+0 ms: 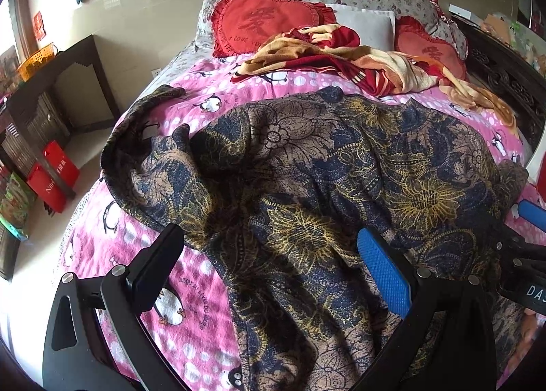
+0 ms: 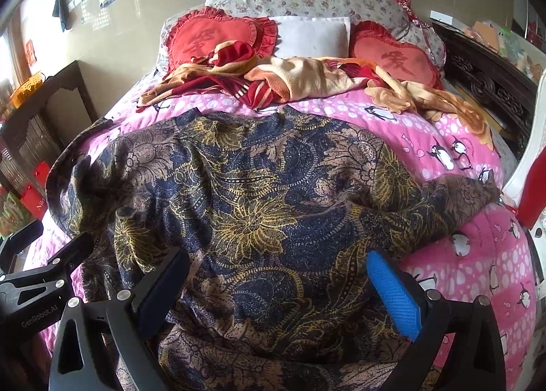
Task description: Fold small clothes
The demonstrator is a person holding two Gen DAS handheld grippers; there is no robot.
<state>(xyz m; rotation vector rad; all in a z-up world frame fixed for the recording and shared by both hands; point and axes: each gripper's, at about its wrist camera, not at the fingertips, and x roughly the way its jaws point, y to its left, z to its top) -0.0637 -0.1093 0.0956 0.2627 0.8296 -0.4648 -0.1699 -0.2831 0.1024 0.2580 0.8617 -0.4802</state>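
The left gripper (image 1: 273, 275) is held w/ its two fingers wide apart, and nothing is held between them. One finger is black (image 1: 157, 264) and one has a blue pad (image 1: 384, 275). Both are seen just above the flowery garment (image 1: 307, 169), near its close edge. The black finger is over the left edge of the cloth, where the pink shows beside it. Whether the tips are touching the cloth can't be told.

The right gripper (image 2: 276, 288) is held the same way: fingers spread wide, nothing pinched. Its blue pad (image 2: 392, 295) is near the right edge of the cloth. The 2 grippers are side by side, each seen a bit at the edge of the other's view. They're prob. kept open so a bit of cloth can be taken in each, one per side, so the piece can be lifted evenly.

The garment is dark blue, tan & gold w/ big flowers. It is spread over the near half of the bed, bumpy and creased, not folded yet. A sleeve-like bit (image 2: 467, 193) is stuck out to the right, and the left edge is curled up. It was likely laid flat-ish so the folding can be started.

Under it a pink penguin blanket (image 2: 477, 288) is spread. Far off, a crumpled red & yellow cloth (image 2: 290, 80) is left by the two red heart cushions (image 2: 204, 39) & a white pillow (image 2: 310, 36), well apart from the work.
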